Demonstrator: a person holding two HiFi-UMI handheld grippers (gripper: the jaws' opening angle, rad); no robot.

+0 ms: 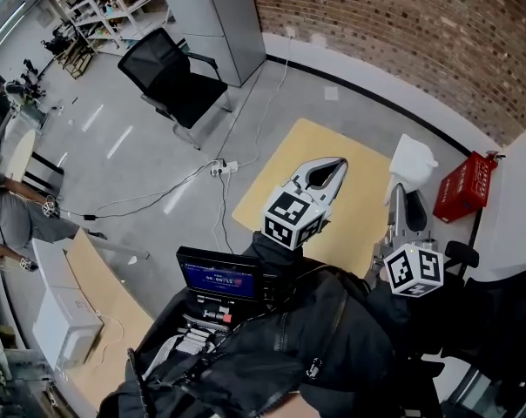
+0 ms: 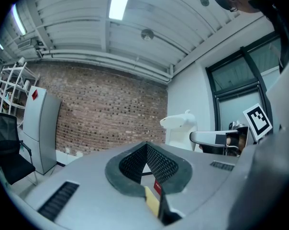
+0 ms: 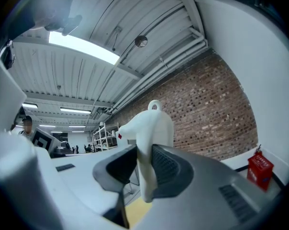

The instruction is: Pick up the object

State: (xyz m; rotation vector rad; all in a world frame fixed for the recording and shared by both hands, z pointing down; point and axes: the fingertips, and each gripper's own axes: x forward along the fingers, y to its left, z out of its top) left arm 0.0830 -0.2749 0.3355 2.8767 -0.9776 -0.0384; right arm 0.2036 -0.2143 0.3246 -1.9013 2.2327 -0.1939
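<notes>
1. Left gripper [image 2: 147, 146]: smooth grey moulded shell with dark ribbed rubber fingers [image 2: 162, 165]. Your fingers are closed tip to tip, with a teardrop-shaped gap behind the tips and nothing in it. It is raised over the mat.

2. Right gripper [image 3: 143, 150]: same shell and ribbed fingers [image 3: 167, 169]. Your fingers are clamped on the white figurine [image 3: 150, 124].

3. White figurine: matte, smooth and rounded, with a blunt snout-like projection to one side and a small loop on top. It is gripped by its narrow lower part, and the body stands clear above the fingers. In the head view it [image 1: 411, 165] hangs in the air over the right edge of the mat.

4. Screen unit [image 1: 218, 279]: a flat black case with a lit blue display, close to your body on the left.

5. Floor mat [image 1: 333, 142]: a tan, flat rectangle with open grey floor on its left side.

6. Power strip [image 1: 221, 169]: white, with loose cables trailing across the floor beside the mat's left corner.

7. Red box [image 1: 465, 187]: hard-edged, set against the white wall, near the figurine but apart from it.

8. Office chair [image 1: 171, 81]: black, with a mesh back and metal legs, well apart from the mat.

9. Grey cabinet [image 1: 219, 16] and brick wall [image 1: 402, 33]: the far boundary.
</notes>
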